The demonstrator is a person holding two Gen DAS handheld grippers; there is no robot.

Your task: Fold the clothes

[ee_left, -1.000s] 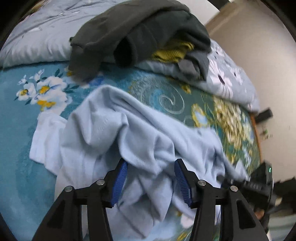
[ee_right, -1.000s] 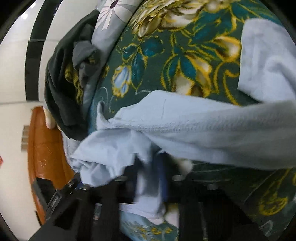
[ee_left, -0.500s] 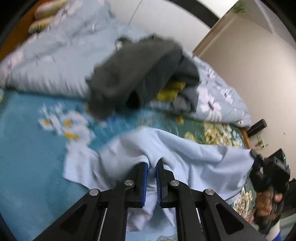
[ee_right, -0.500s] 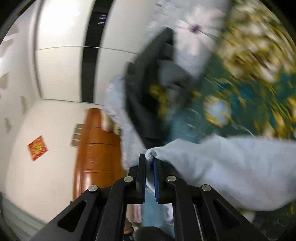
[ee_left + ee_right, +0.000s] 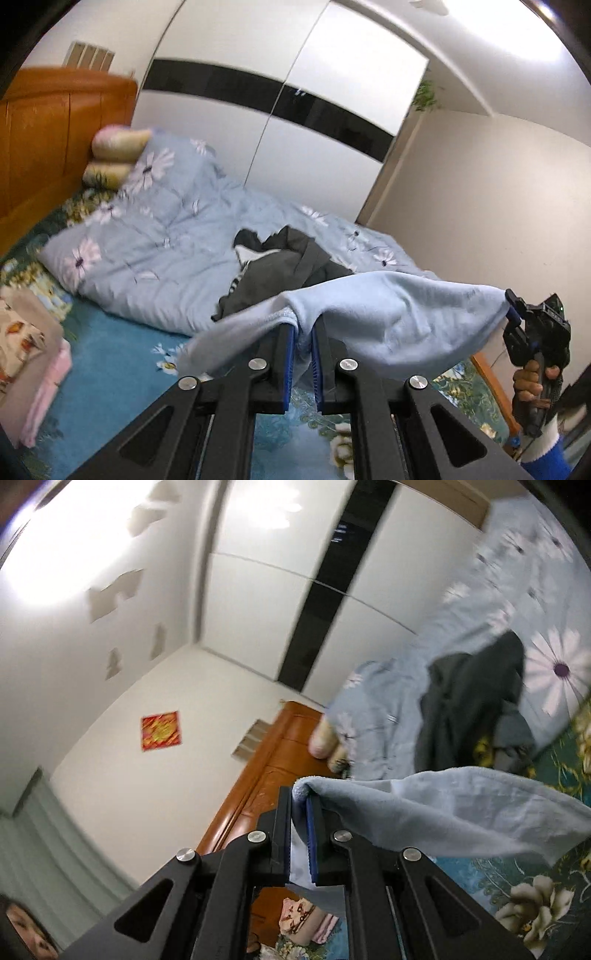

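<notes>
Before you lies the bed (image 5: 110, 354) with its teal floral sheet, a pale blue flowered duvet (image 5: 159, 236) heaped across it, and dark grey clothes (image 5: 284, 266) piled on the duvet. The light blue garment (image 5: 388, 317) hangs above the bed, stretched between your two tools. Your left hand-held gripper (image 5: 303, 343) is pressed together on one bunched edge of it; your right hand-held gripper (image 5: 300, 805) pinches the other end. Folded clothes (image 5: 26, 347) are stacked at the left of the bed.
</notes>
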